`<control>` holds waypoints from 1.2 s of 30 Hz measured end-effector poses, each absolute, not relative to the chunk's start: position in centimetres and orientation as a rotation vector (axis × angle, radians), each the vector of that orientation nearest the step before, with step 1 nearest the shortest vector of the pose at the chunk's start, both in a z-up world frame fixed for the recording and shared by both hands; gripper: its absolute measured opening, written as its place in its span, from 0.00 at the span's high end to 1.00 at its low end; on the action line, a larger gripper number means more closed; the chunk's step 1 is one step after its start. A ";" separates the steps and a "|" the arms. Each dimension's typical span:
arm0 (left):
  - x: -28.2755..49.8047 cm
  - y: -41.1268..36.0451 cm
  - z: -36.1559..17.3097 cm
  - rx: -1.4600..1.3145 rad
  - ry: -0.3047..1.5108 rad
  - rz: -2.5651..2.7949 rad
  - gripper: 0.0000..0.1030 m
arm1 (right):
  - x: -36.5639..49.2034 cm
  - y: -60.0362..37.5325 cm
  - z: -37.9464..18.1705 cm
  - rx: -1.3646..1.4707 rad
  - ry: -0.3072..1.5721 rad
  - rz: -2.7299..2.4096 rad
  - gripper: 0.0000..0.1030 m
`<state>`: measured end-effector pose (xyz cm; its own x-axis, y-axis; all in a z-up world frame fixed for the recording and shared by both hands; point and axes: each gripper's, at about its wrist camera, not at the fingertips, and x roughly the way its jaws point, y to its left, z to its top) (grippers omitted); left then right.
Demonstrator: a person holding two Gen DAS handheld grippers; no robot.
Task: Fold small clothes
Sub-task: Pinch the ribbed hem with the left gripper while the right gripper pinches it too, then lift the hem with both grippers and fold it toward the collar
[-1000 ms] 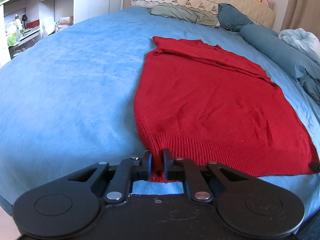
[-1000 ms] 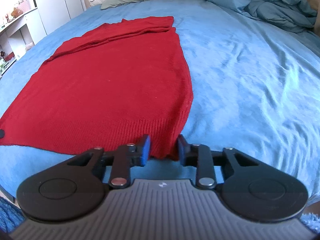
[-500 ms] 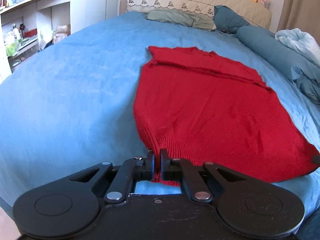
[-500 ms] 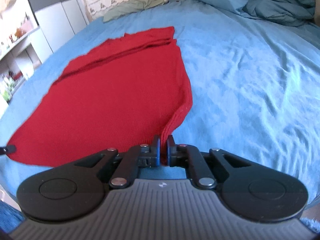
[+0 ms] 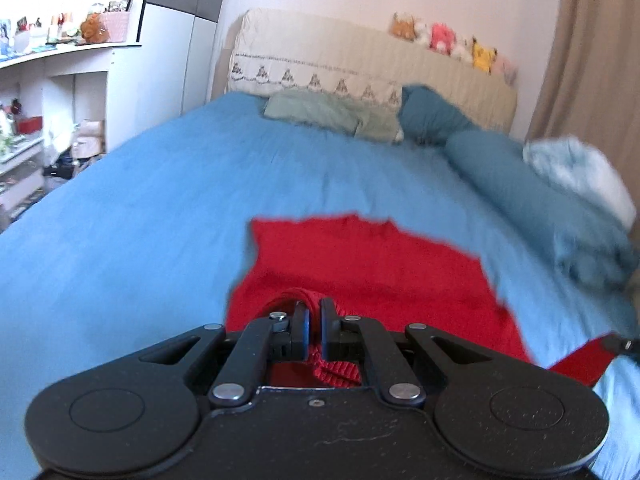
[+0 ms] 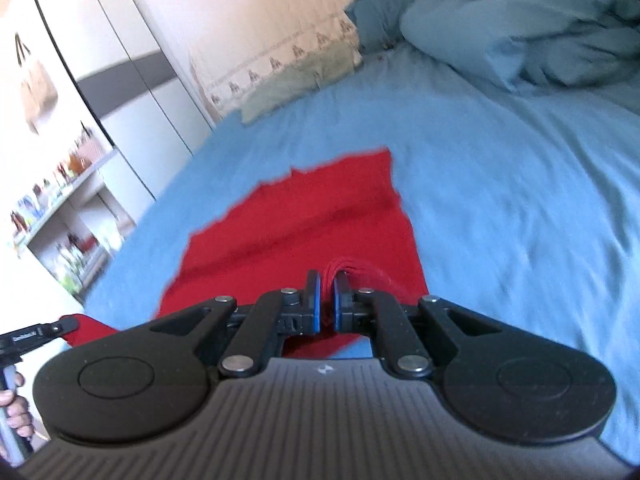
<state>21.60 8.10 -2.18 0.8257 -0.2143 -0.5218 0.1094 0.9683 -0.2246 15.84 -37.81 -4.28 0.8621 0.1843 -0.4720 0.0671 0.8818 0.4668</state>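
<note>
A red knit sweater (image 5: 368, 268) lies on the blue bed; it also shows in the right wrist view (image 6: 304, 224). My left gripper (image 5: 314, 332) is shut on the sweater's ribbed hem at its left corner and holds it lifted above the bed. My right gripper (image 6: 327, 306) is shut on the hem at the right corner, also lifted. The hem edge hangs between the two grippers. The far part of the sweater, with folded sleeves, still rests flat on the bed. The other gripper's tip shows at each view's edge (image 5: 620, 344) (image 6: 36, 334).
The blue bedspread (image 5: 140, 220) spreads wide on both sides. Pillows (image 5: 332, 114) and a beige headboard (image 5: 360, 56) with plush toys stand at the far end. A rolled blue duvet (image 6: 520, 36) lies to the right. White shelves (image 5: 48, 92) stand left of the bed.
The right gripper closed on the hem; the left was shut throughout. Both grippers have since lifted the hem up and carried it forward toward the far end of the sweater.
</note>
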 end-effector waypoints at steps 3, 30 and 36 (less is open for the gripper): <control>29.0 7.5 -1.1 -0.209 0.563 -0.146 0.95 | 22.5 -39.4 -2.4 0.511 0.510 0.069 0.79; 52.0 6.0 -9.2 -0.040 0.789 0.026 0.29 | 50.8 -41.5 -11.1 0.448 0.700 -0.066 0.00; 43.8 5.0 -10.3 0.028 0.874 -0.135 0.26 | 45.7 -36.4 -11.5 0.240 0.798 0.051 0.00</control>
